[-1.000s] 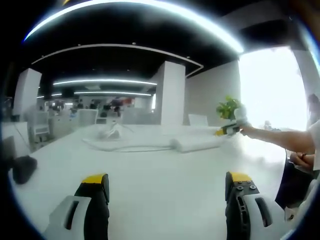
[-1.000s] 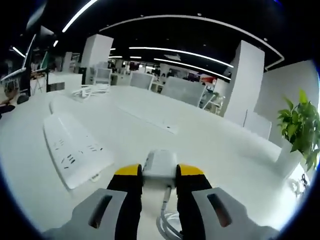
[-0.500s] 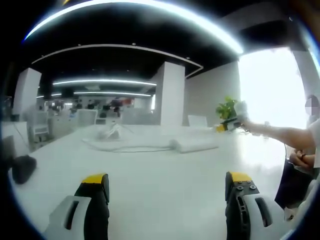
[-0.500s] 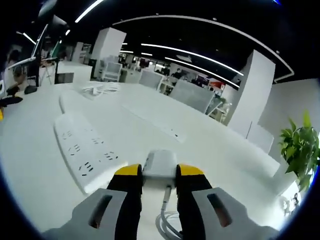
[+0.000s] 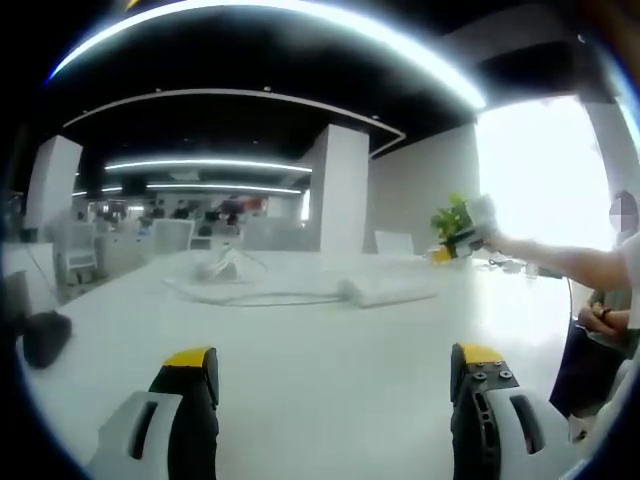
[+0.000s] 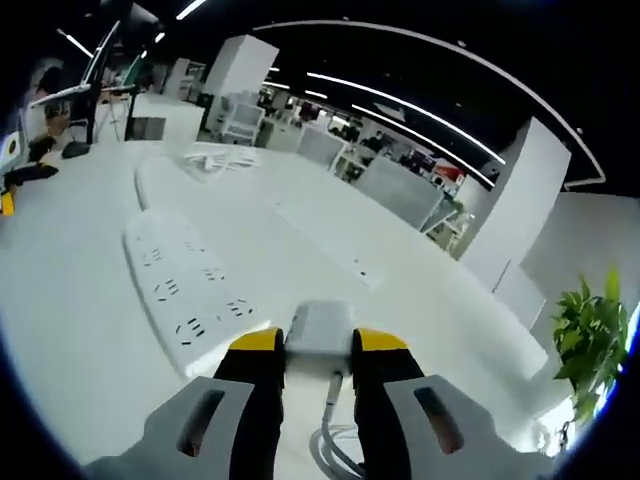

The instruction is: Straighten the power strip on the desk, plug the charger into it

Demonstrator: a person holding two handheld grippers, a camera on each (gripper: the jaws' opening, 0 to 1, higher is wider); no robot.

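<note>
White charger (image 6: 319, 332) sits clamped between the right gripper (image 6: 318, 362) jaws, power strip (image 6: 185, 292) just left; left gripper (image 5: 335, 385) jaws gape, holding nothing.

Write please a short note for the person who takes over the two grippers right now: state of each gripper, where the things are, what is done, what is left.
Right gripper: shut on the white charger, held above the desk; its cable hangs below the jaws.
Left gripper: open, holding nothing, low over the desk.
Power strip: lies flat on the desk, just left of the charger in the right gripper view, sockets facing up; its cord runs toward the far side of the desk.
Done: charger picked up.
Left: bring the charger over a socket and press it in. Check yourself whether the strip is straight enough; I cannot tell.
</note>
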